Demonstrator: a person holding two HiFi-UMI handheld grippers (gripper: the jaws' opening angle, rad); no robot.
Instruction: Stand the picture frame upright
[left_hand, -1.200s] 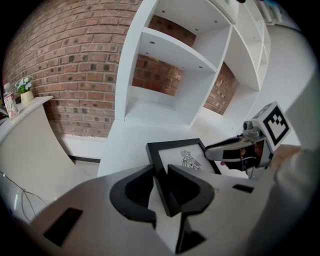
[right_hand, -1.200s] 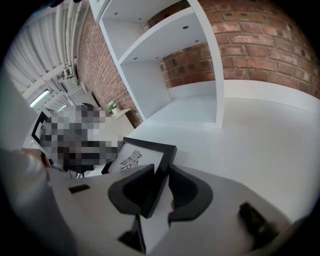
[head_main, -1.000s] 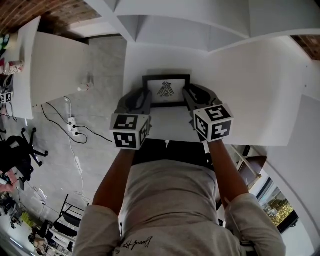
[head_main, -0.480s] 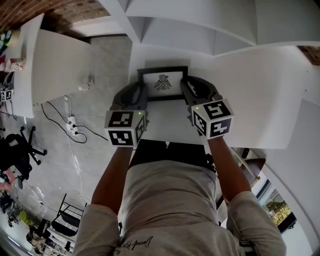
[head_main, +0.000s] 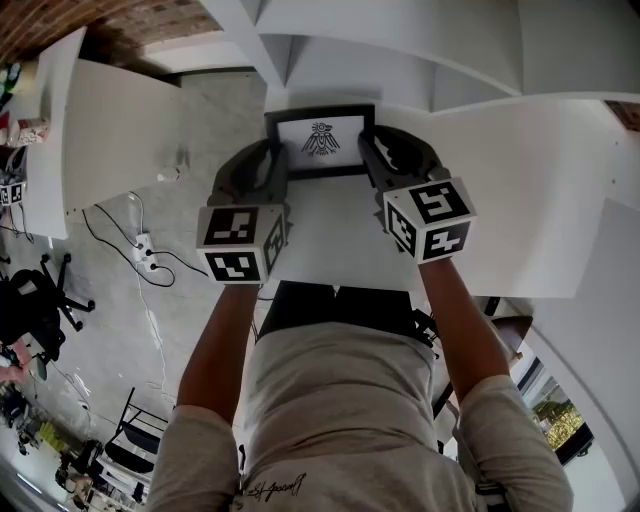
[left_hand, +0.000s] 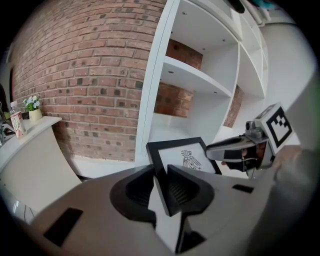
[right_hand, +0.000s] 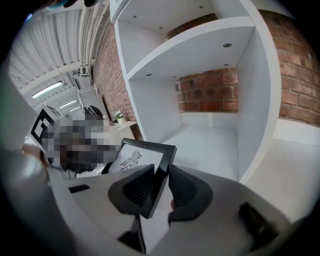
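A black picture frame (head_main: 320, 140) with a white mat and a bird drawing is held between my two grippers, tilted with its top edge towards the shelf. My left gripper (head_main: 262, 178) is shut on the frame's left side bar (left_hand: 161, 176); its jaws press on both faces of that bar. My right gripper (head_main: 382, 172) is shut on the right side bar (right_hand: 160, 181) in the same way. In the left gripper view the drawing (left_hand: 190, 160) faces up, and the right gripper (left_hand: 235, 150) shows beyond it.
White shelf compartments (head_main: 360, 60) open just past the frame, with brick wall (left_hand: 90, 80) behind them. The white tabletop (head_main: 520, 180) stretches to the right. A long white counter (head_main: 110, 130) stands at the left, with cables and a power strip (head_main: 145, 250) on the floor.
Both grippers have carried the frame away from me towards the shelf and a little upward. The frame's top edge now reaches the shelf opening.
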